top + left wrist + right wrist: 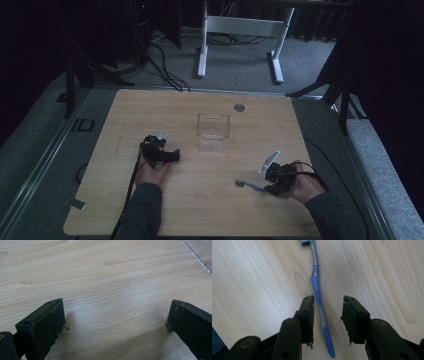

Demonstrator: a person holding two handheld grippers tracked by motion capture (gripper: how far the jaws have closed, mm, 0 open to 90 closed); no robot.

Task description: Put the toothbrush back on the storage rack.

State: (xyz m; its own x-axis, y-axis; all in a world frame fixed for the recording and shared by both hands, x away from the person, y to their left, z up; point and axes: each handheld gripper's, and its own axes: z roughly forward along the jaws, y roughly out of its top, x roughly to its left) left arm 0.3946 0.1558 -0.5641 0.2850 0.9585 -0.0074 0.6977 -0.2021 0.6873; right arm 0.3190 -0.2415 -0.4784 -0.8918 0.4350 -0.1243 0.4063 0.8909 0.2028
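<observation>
A toothbrush (248, 185) with a blue and grey handle lies flat on the wooden table (150, 110), near the front right. In the right gripper view the toothbrush (315, 282) runs lengthwise between the jaws of my right gripper (328, 300), its head far off at the top. The handle lies close to the left pad (310, 315), and the jaws stand apart without pressing on it. My right gripper (265, 187) sits low at the handle's end. My left gripper (170, 155) rests left of centre, and in its own view the left gripper (116, 303) is wide open over bare wood.
A clear square container (213, 131) stands upright mid-table, just right of and beyond the left gripper; its edge (200, 252) shows at the top right of the left gripper view. A small grey disc (239, 107) lies near the far edge. White desk legs (202, 55) stand on the floor beyond.
</observation>
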